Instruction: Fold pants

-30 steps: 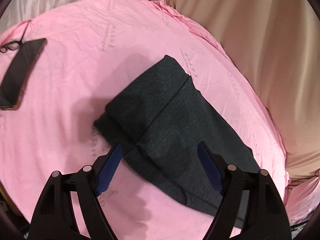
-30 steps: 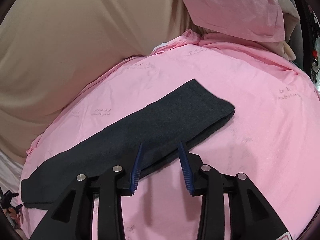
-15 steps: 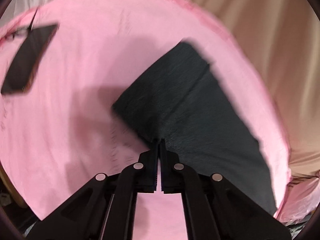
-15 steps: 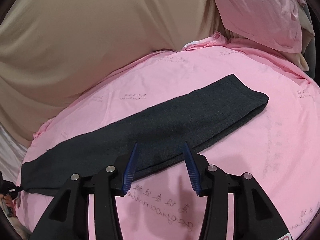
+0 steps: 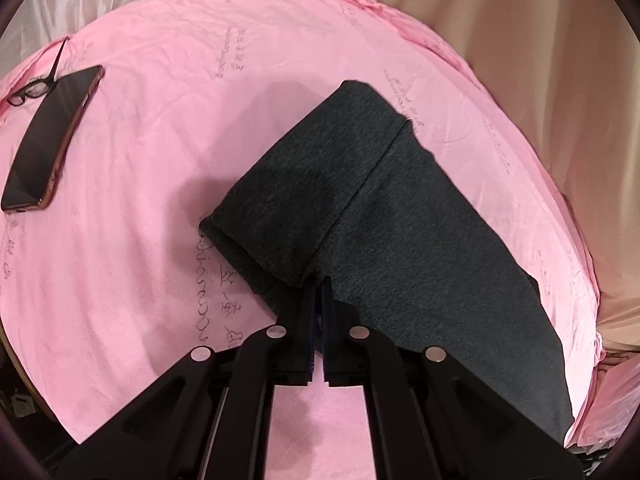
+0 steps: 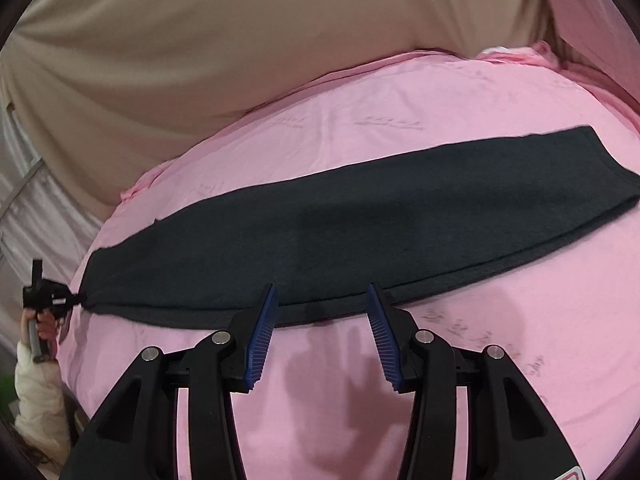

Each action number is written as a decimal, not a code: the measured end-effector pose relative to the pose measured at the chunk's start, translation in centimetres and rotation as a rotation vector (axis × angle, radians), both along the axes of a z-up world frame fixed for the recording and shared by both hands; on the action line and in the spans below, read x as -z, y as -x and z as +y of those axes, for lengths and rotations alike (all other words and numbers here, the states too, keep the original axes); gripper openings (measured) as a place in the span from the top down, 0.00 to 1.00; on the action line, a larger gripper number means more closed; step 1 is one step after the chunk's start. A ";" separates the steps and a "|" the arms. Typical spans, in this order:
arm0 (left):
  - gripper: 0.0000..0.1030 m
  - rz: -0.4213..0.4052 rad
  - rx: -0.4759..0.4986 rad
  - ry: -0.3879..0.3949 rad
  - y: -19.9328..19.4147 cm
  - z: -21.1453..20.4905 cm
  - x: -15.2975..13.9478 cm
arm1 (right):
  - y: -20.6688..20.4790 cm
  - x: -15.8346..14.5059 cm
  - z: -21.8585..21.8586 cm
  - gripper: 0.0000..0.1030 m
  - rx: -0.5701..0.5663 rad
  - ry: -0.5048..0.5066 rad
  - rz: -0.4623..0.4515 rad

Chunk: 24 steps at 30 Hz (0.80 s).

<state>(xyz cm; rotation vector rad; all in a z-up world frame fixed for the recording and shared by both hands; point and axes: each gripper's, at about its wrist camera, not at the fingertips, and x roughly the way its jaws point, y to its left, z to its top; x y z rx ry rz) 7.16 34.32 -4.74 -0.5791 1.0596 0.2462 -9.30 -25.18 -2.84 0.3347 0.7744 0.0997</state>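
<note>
Dark grey pants (image 5: 384, 216) lie folded lengthwise as a long strip on a pink bedsheet (image 5: 160, 128). My left gripper (image 5: 318, 284) is shut on the near edge of the pants at their wide waist end. In the right wrist view the pants (image 6: 360, 216) stretch across the sheet (image 6: 400, 128). My right gripper (image 6: 322, 300) is open, its blue pads at the strip's near edge around its middle. The left gripper (image 6: 78, 300) shows there at the strip's far left end, pinching it.
A dark phone (image 5: 52, 136) and a pair of glasses (image 5: 32, 88) lie on the sheet at the far left. Beige fabric (image 6: 240, 40) rises behind the bed. A pink pillow (image 6: 592, 20) sits at the upper right. The bed edge runs along the right (image 5: 576, 264).
My left gripper has closed on the pants' waist-end edge. My right gripper has moved left along the strip towards its middle, staying open.
</note>
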 end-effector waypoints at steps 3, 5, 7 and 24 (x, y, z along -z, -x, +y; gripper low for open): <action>0.97 0.010 0.005 -0.003 -0.4 -0.3 0.5 | -1.8 0.4 3.0 0.56 -0.063 0.102 0.025; 0.97 0.012 0.010 -0.007 -0.3 -0.3 0.5 | -2.6 0.5 4.6 0.56 -0.090 0.178 0.018; 0.97 0.016 0.019 -0.012 -0.4 -0.3 0.6 | -3.5 0.6 6.0 0.56 -0.137 0.246 0.015; 0.99 0.029 0.039 0.013 -0.6 1.4 0.4 | -4.3 1.9 6.5 0.99 -0.331 0.240 0.170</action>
